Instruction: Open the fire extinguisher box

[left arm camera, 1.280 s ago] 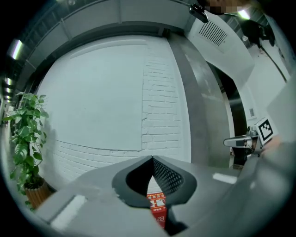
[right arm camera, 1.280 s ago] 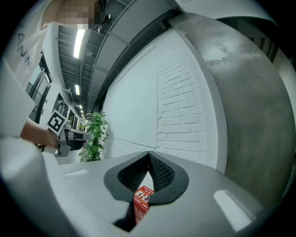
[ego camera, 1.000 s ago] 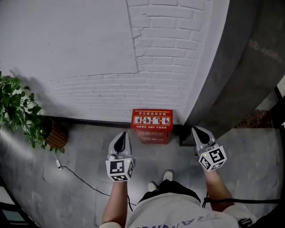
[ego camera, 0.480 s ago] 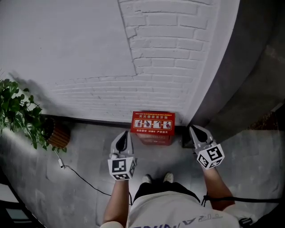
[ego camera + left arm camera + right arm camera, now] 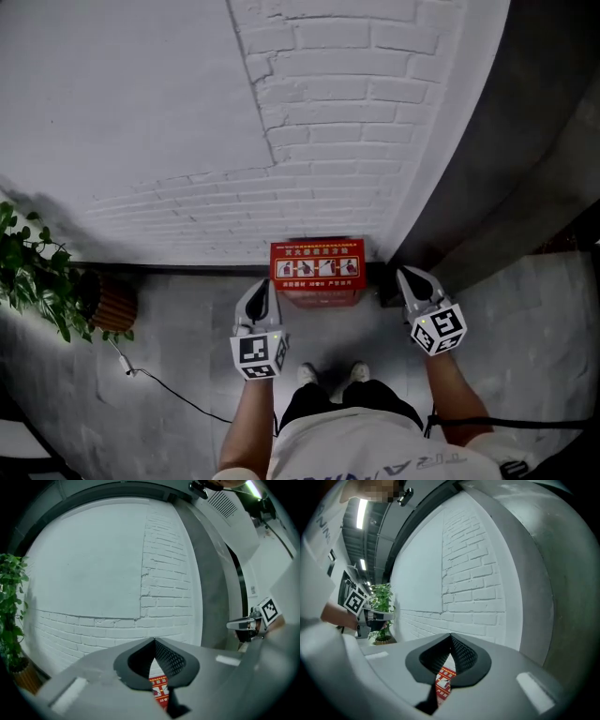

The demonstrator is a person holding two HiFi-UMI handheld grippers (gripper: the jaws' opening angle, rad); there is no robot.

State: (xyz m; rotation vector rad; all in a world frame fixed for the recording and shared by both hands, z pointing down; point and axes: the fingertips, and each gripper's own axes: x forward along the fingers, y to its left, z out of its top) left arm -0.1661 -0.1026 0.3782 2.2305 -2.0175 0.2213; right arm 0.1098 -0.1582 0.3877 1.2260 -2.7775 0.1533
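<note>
**Box shut, both grippers empty**

You're standing over the red fire extinguisher box (image 5: 317,272). It sits on the floor (image 5: 178,328), tight against the foot of the white brick wall (image 5: 309,159), close to where the wall meets the grey pillar (image 5: 487,169). Your left gripper (image 5: 264,289) hangs just off the box's near left corner and your right gripper (image 5: 405,276) just off its right side. Neither touches it. Both have their jaws pinched together on nothing. A potted plant (image 5: 33,272) stands well off to the left.
</note>
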